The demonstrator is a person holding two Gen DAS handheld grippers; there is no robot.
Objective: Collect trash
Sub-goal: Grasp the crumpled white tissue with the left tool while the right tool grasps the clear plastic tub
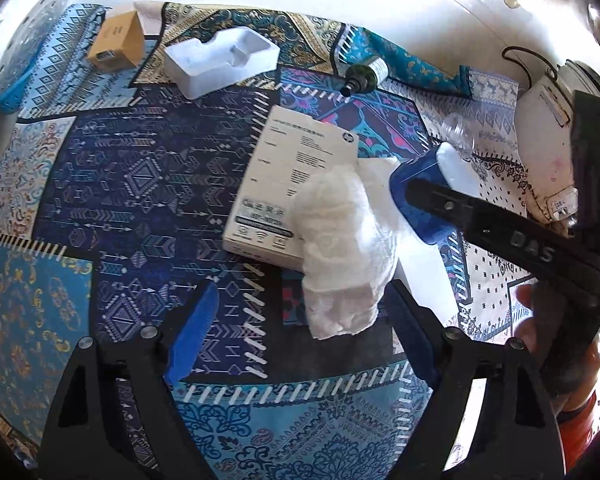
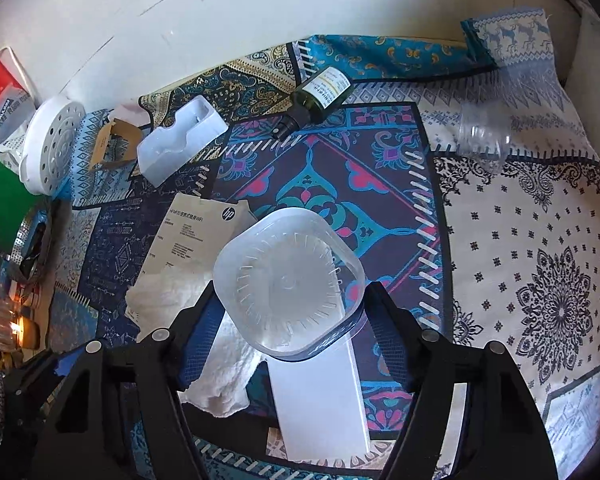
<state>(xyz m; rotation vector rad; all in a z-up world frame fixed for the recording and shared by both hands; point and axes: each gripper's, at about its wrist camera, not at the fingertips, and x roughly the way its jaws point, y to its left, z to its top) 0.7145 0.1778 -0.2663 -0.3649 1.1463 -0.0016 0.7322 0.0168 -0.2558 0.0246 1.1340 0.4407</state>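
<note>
Trash lies scattered across a patchwork cloth (image 1: 120, 184) as a person works with two hand-held grippers. Nearest the left wrist camera, the left gripper (image 1: 302, 292) stands released, its blue pads apart. The near end of a crumpled white paper towel (image 1: 340, 248) lies between them, close to the right-hand finger and clear of the left-hand one. The towel rests on the cloth, and its far end lies over the corner of a flat white HP carton (image 1: 288, 184).

Just right of the towel, the right gripper (image 2: 292, 290) is clamped on a clear plastic tub (image 2: 288, 276). Its pads sit against the tub's two sides, and the slotted round face is turned to the camera. The tub sits over the far end of a plain white box (image 2: 320, 400). A hand (image 1: 530, 328) is visible at the gripper's handle.

Farther off, a white moulded tray (image 1: 220, 60) lies to the left, with a brown cardboard box (image 1: 118, 42) beyond it. A dark green bottle (image 1: 360, 76) lies on its side near the cloth's far edge, and a clear plastic bottle (image 2: 484, 136) lies at far right. A white perforated disc (image 2: 52, 148) leans at the far left.
</note>
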